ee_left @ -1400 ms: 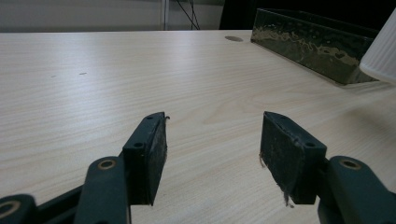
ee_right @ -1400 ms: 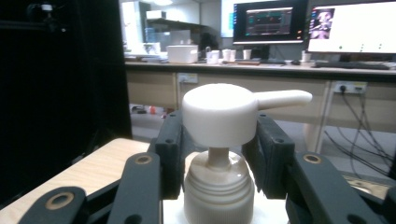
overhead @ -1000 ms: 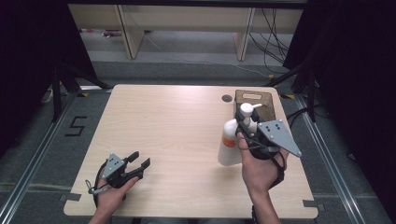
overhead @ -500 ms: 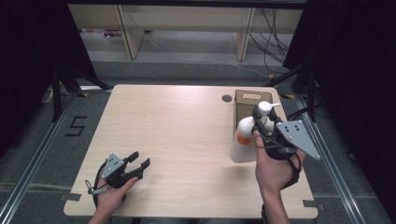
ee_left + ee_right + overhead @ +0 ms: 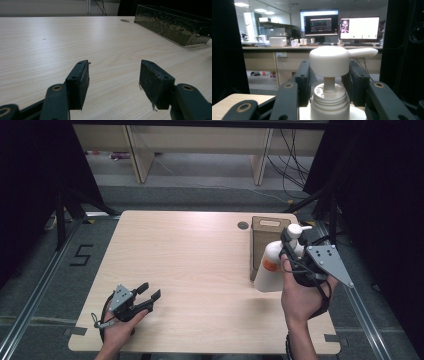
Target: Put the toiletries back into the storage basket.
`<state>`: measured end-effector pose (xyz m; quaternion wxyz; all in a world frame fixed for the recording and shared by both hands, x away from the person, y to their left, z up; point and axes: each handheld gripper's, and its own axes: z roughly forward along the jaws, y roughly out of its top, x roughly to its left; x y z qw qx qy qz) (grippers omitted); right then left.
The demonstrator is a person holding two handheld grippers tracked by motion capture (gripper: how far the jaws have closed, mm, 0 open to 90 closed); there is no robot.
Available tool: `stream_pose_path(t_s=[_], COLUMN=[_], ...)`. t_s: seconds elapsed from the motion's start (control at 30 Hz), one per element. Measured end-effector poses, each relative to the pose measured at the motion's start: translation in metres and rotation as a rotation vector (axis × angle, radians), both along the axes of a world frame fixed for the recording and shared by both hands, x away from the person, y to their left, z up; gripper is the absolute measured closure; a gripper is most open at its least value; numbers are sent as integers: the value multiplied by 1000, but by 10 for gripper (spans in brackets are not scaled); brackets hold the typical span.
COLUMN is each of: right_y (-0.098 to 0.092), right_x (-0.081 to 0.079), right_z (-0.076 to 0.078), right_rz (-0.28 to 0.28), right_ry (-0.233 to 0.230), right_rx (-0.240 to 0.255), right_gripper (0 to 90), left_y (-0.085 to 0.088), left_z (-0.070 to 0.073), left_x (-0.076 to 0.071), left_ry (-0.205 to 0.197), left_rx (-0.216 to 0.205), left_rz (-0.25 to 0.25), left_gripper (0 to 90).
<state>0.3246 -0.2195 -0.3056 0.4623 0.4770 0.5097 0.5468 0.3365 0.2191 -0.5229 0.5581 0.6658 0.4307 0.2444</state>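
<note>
right gripper (image 5: 290, 251) held in the right hand (image 5: 300, 295) at the table's right edge, jaws clamped on the neck of a white pump bottle (image 5: 272, 265) just under the pump head (image 5: 329, 61), one black pad on each side in the right gripper view. bottle has an orange label; it looks tilted and raised off the table, though the hand hides its base so contact is hard to call. it sits just in front of a brown wooden box (image 5: 267, 240) near the far right of the table. left gripper (image 5: 142, 297) in the left hand (image 5: 117, 330) low at the near left corner, jaws apart with nothing between them, bare wood beyond them in the left gripper view, well apart from the bottle. table (image 5: 190, 265) is light wood grain with a small round grommet hole (image 5: 243, 225) near the far edge. grey floor around it, a "5" marked on the floor (image 5: 81, 255) at left, shelving and cables behind, dark curtains at both sides. right gripper view shows lit monitors (image 5: 339, 25) on a desk far off. box interior not visible; its far end is cut off in the left gripper view.
</note>
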Motion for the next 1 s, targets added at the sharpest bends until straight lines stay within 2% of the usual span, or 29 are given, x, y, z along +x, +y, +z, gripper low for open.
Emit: stream_pose_path(t_s=[0.27,0.33,0.43,0.6,0.67,0.7,0.77,0.8,0.87,1.0], right_y=[-8,-7,-10,-12,-11,-13,-14,-13,-14,-14], right_x=[7,8,11,14,15,17,19,19,22,25], right_z=[7,7,9,11,11,12,13,13,14,15], right_rz=[-21,-12,-28,-35,-26,-36,-36,-33,-36,-42], right_ry=[-17,-9,-15,-16,-9,-16,-24,-13,-26,-23], right_rx=[-23,-4,-23,-21,4,-20,-22,0,-17,-8], right_gripper=[606,606,606,606,606,606,606,606,606,606], left_y=[0,0,0,-1,-1,-1,-1,-1,-1,-1], left_z=[0,0,0,0,0,0,0,0,0,0], left_x=[0,0,0,0,0,0,0,0,0,0], left_ry=[-1,0,-1,-1,-1,-1,0,-2,1,0], left_rx=[-1,-1,-1,4,3,3,0,-3,0,3], left_rz=[-1,-1,-1,-2,-2,-2,-2,-2,-2,-1], left_gripper=[405,405,406,407,407,406,407,407,406,407])
